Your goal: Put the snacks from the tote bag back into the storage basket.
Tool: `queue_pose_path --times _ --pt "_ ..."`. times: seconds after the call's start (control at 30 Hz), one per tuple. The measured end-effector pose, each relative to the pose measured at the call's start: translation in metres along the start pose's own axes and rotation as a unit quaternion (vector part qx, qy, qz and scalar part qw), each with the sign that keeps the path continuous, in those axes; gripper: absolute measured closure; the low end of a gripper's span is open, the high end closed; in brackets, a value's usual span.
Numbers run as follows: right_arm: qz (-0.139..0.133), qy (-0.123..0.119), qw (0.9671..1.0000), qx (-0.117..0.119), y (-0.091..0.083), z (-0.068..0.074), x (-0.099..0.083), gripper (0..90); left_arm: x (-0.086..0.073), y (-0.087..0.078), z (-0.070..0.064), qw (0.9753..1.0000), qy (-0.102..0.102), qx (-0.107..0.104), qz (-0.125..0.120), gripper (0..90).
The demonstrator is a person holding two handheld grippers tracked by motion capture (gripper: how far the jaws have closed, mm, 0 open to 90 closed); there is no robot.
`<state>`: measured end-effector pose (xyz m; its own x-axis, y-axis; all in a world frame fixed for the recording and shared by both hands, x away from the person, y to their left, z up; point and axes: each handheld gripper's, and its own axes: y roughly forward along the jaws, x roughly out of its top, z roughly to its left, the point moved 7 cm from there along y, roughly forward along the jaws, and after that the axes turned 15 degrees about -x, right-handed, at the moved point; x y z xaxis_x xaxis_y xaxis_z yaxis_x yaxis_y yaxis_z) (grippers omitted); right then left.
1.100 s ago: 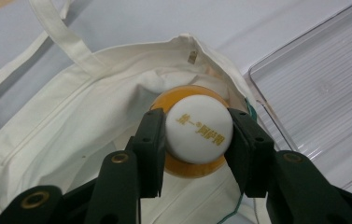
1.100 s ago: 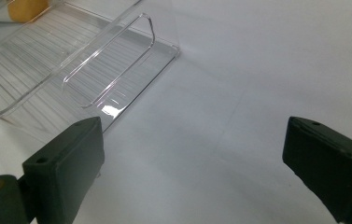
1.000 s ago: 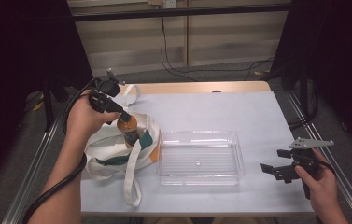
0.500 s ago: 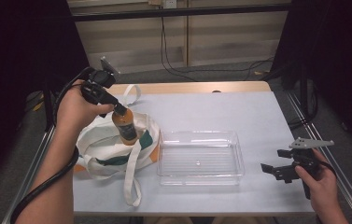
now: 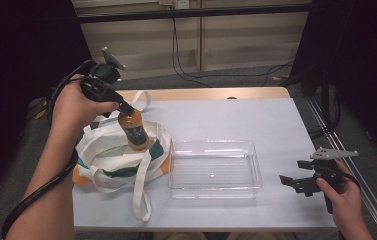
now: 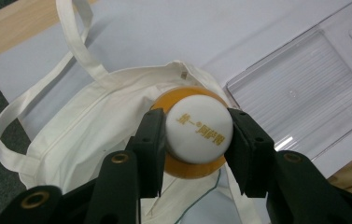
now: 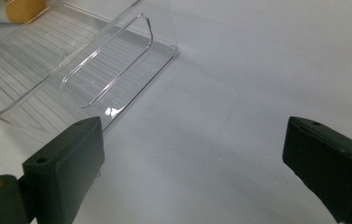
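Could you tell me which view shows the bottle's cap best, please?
The left gripper view: the white cap sits close up between the left gripper's jaws, print legible. The high view hides it behind that gripper.

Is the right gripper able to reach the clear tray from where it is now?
Probably yes. The right gripper is open beside the tray, with bare table between them. The left gripper holds the bottle over the bag, away from that path.

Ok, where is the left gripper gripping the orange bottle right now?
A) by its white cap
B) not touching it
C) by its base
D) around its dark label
A: in the left gripper view, the left gripper is shut on the white cap of the orange bottle above the white tote bag.
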<state>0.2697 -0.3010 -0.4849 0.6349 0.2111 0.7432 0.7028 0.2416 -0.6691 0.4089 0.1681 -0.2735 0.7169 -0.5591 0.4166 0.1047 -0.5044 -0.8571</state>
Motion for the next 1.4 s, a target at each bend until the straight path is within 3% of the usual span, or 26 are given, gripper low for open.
queue_pose_path --times 0.73,1.4 --pt "0.001 -0.007 1.0000 0.000 0.000 0.002 0.000 5.1 0.024 -0.017 -0.026 0.9997 0.022 -0.009 -0.004 59.3" --pt "0.003 -0.007 1.0000 0.002 0.001 0.004 0.000 5.1 0.038 -0.013 -0.045 0.9983 0.052 -0.012 0.024 59.4"
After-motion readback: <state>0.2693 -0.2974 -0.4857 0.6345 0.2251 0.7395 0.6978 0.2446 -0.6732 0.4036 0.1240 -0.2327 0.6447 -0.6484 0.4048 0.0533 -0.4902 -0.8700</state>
